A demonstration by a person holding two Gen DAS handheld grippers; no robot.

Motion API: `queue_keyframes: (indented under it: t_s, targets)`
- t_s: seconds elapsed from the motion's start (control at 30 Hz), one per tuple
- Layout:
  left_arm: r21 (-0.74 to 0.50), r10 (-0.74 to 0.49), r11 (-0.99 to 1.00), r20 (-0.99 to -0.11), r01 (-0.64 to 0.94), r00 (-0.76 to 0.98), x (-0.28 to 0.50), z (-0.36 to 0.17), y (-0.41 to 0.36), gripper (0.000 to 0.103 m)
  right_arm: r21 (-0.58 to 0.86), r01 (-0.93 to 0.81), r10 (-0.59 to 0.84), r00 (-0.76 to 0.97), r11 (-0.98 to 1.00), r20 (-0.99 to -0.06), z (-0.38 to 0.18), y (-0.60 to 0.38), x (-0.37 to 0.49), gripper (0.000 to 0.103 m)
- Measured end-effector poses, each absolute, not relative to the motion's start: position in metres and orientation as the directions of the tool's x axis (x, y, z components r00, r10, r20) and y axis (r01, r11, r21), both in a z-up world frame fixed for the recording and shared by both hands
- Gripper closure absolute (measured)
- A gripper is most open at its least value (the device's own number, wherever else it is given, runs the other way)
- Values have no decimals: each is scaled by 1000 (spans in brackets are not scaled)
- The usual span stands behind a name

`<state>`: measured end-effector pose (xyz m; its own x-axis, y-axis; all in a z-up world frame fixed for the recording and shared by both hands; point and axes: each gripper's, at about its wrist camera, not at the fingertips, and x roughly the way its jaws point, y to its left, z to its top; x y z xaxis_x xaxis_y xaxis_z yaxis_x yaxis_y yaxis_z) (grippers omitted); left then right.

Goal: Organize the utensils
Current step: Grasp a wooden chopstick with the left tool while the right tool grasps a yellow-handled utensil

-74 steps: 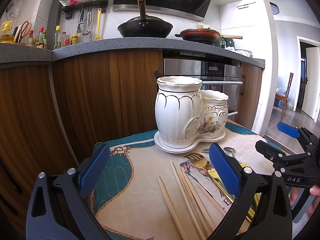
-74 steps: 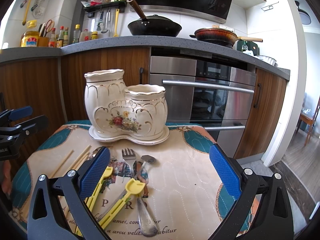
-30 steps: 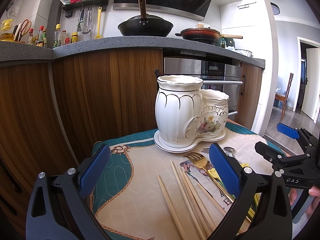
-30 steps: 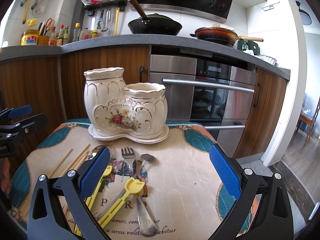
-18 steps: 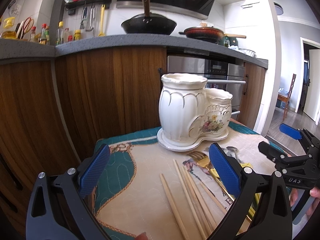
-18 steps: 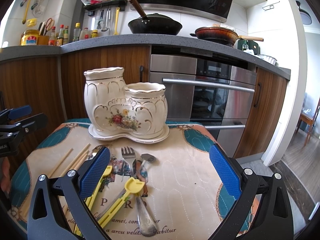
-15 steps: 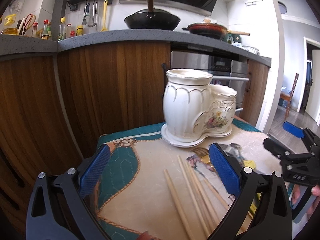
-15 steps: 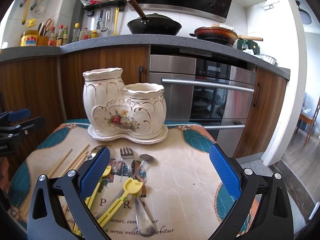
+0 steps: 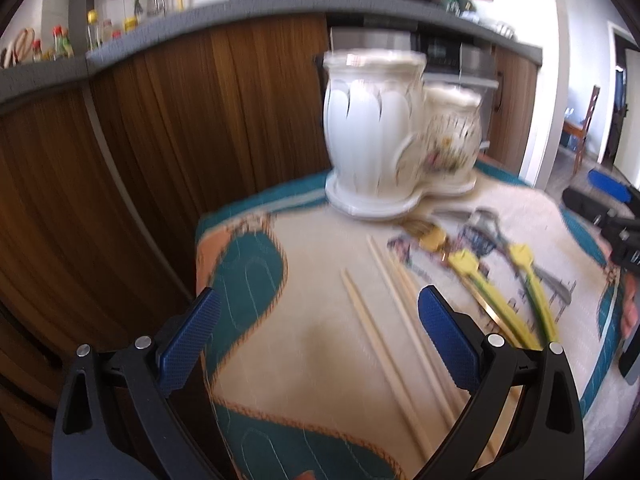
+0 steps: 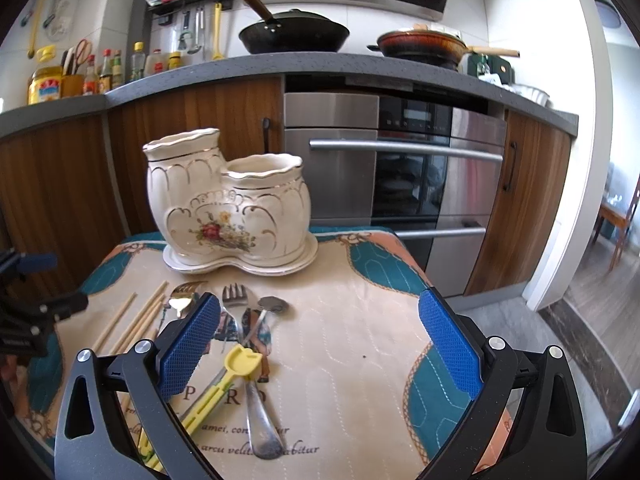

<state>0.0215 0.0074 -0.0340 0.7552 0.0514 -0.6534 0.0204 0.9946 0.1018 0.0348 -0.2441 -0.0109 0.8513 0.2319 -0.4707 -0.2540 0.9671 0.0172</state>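
Motion blur smears the white two-pot ceramic holder [image 9: 396, 140]; the yellow-handled utensils' [image 10: 192, 412] ends hide behind the right gripper's finger [image 10: 188, 344].

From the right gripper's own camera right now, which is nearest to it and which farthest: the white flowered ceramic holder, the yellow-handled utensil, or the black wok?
1. Yellow-handled utensil, on the cloth just ahead of the right gripper, leftward.
2. White flowered ceramic holder, at the table's back, left of centre.
3. Black wok, up on the counter behind.

Cloth-covered table [image 10: 360, 360], ceramic holder [image 10: 228, 208], chopsticks [image 9: 384, 344], forks [image 10: 234, 300], spoon [image 10: 260, 420]
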Motion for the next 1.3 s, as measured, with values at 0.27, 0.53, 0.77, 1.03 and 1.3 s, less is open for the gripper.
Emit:
queue_keyframes:
  t_s: [0.27,0.53,0.77,1.03,1.3]
  targets:
    - [88,29,995,-750,55,661,24,-56,6,6,42,-229,220,847,973,-484,-10,-255,39,4]
    - [65,0,994,-808,89,589,19,-60,-2,52,52,-223,217,830,973,-513,-14,-261,45,4]
    - [43,-21,994,-812,97,583,21,-60,-2,70,96,-300,300,765,949,-570,-14,-254,42,4]
    - [28,-41,994,-796,105,603,23,-59,0,97,66,-399,336,658,914,-674,-21,-224,20,21]
    - [7,-71,993,-766,118,639,20,-61,3,97,54,-443,336,588,895,-736,-29,-195,9,52]
